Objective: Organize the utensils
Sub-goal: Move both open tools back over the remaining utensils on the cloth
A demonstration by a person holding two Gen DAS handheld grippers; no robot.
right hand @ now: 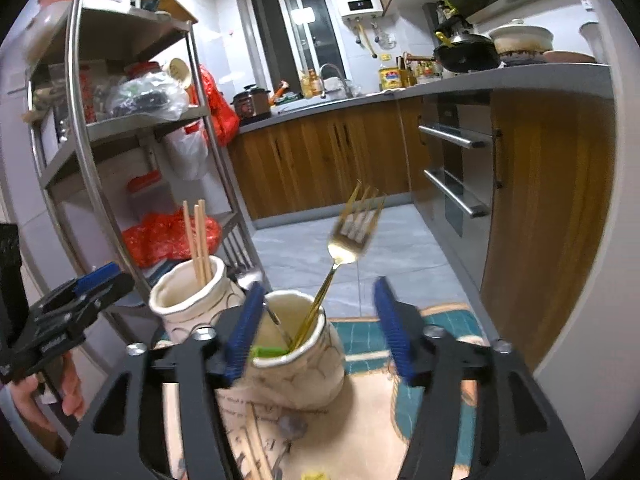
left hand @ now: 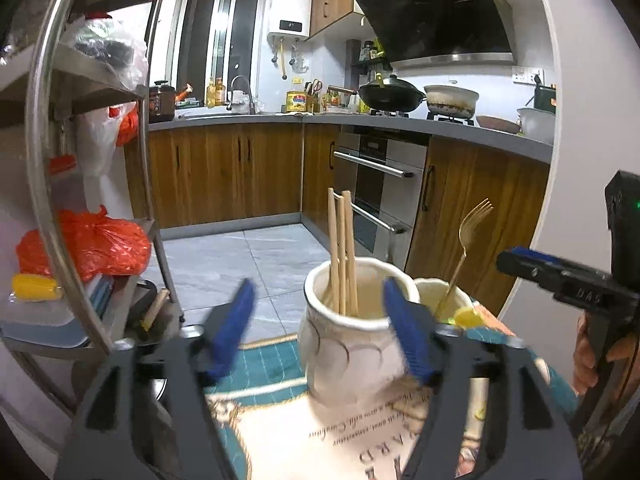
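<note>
Three wooden chopsticks [left hand: 341, 248] stand in a white ceramic jar [left hand: 348, 344] on a teal-bordered mat [left hand: 272, 364]. My left gripper [left hand: 320, 328] is open, its blue fingers spread to either side of that jar's mouth with nothing held. Beside it, a second cream jar [right hand: 304, 364] holds a gold fork [right hand: 352, 236] leaning tines up, plus something yellow-green inside. My right gripper [right hand: 318, 332] is open around this jar's rim, not touching the fork. Each gripper also shows in the other's view: the right gripper [left hand: 560, 276] and the left gripper [right hand: 80, 300].
A metal shelf rack [right hand: 120, 128] with bags and an orange sack [left hand: 100, 248] stands left of the mat. Beyond the table edge lie the tiled floor, wooden cabinets and an oven [left hand: 380, 184]. A hand [left hand: 584, 360] grips the right tool's handle.
</note>
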